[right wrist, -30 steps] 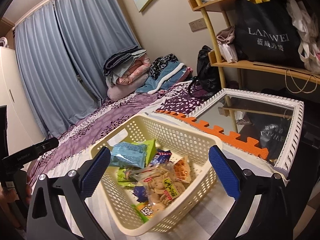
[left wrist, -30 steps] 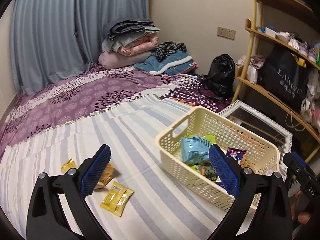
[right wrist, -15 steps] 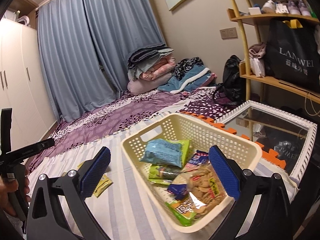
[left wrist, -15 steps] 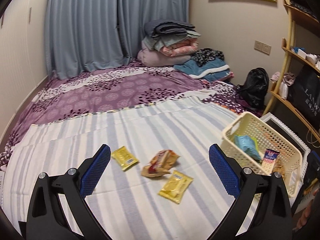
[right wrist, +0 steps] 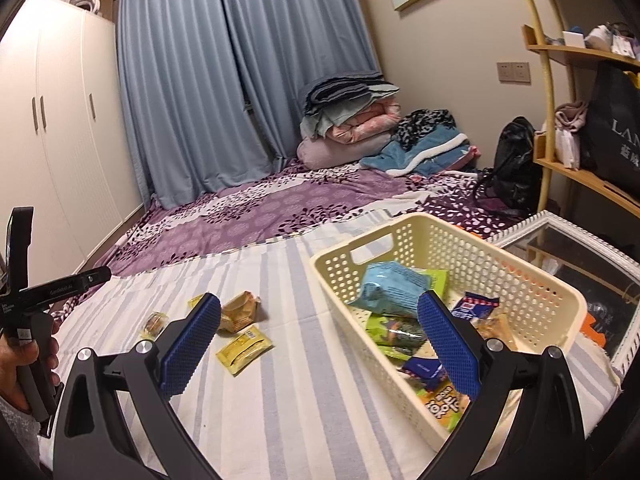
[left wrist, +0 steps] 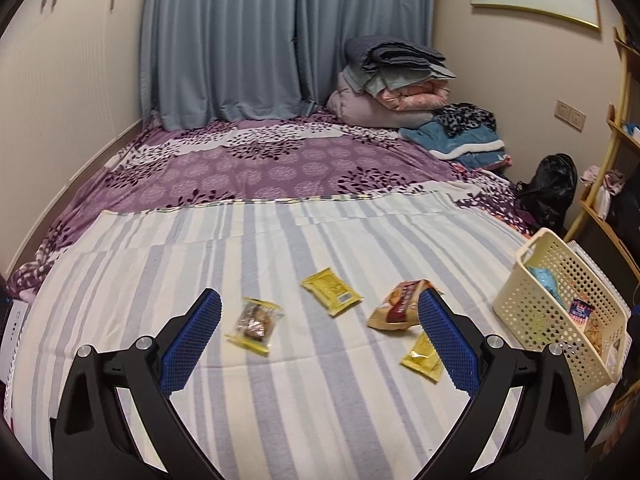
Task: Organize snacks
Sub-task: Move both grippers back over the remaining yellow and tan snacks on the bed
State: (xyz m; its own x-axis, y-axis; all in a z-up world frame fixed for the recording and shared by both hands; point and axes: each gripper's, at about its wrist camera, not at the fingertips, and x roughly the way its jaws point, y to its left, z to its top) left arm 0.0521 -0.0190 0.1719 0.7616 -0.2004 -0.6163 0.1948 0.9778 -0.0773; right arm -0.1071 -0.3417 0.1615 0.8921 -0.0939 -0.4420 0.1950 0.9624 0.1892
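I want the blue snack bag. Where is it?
In the right wrist view, the blue snack bag lies inside the cream basket, on top of the green packets.

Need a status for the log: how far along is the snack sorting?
Partly done. Several packets already sit in the basket. Both grippers, left and right, are open, holding nothing. Left: four packets loose on the striped sheet, including the yellow packet.

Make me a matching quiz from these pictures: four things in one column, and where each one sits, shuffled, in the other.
Things:
1. light blue snack bag
2. clear-wrapped snack
3. folded blankets
4. black backpack

Places:
A. far corner of the bed, by the curtain
B. inside the cream basket
C. loose on the striped sheet
D. beside the wooden shelf

Pairs: 1-B, 2-C, 3-A, 4-D
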